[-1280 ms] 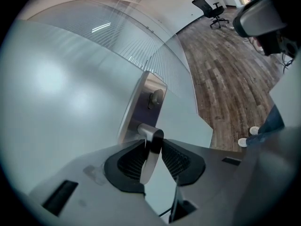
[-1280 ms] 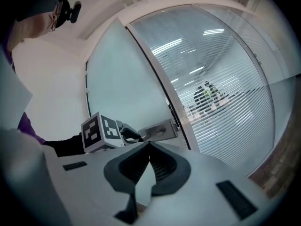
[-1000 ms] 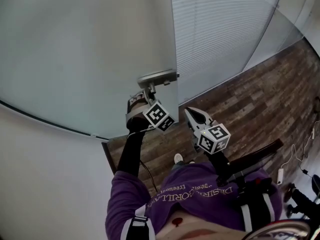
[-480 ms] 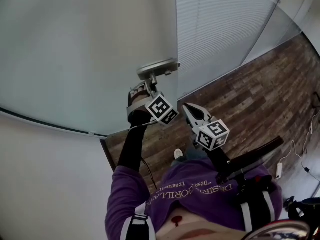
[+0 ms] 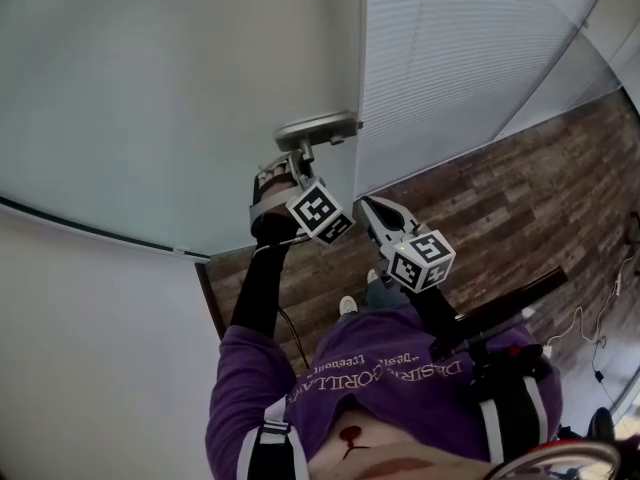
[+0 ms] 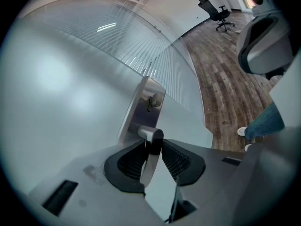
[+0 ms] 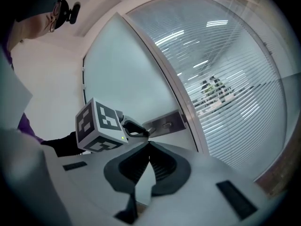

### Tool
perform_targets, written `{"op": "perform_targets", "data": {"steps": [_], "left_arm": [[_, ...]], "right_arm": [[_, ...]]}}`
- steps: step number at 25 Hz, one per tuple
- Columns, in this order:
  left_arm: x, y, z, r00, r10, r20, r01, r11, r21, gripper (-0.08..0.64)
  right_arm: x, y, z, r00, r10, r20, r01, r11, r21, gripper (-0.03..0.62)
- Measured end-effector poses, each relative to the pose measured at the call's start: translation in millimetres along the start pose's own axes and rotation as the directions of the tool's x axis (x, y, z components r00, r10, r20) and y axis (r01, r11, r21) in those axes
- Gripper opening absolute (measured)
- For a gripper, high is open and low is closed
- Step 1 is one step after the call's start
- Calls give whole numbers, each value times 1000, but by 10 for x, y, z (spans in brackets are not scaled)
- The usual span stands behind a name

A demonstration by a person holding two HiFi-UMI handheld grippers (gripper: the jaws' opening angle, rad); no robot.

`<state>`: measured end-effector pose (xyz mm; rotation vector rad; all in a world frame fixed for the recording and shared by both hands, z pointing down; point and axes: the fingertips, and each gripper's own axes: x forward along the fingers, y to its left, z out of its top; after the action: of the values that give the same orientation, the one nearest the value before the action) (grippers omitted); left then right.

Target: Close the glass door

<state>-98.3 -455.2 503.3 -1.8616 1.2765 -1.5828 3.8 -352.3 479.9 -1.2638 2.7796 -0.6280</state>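
My left gripper is clamped on the handle of the glass door ahead; my right gripper is closed and empty. Risk: the smooth handle could slip from the pads as I push.

Handle of glass door clamped in left hand-held gripper.

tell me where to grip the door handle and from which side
Grip the handle on its lever bar, which sticks out from the plate on the door. Come straight at the glass, one pad each side of the bar, as the left gripper does.
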Motion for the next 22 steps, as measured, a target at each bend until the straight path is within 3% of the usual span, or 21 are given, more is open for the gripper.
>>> {"op": "perform_targets", "data": {"steps": [22], "left_arm": [[362,265,-25,996,4,-93,-11,997,-76,112]], "right_arm": [[484,-345,309,991,128,-46,-130,991,-36,-3]]}}
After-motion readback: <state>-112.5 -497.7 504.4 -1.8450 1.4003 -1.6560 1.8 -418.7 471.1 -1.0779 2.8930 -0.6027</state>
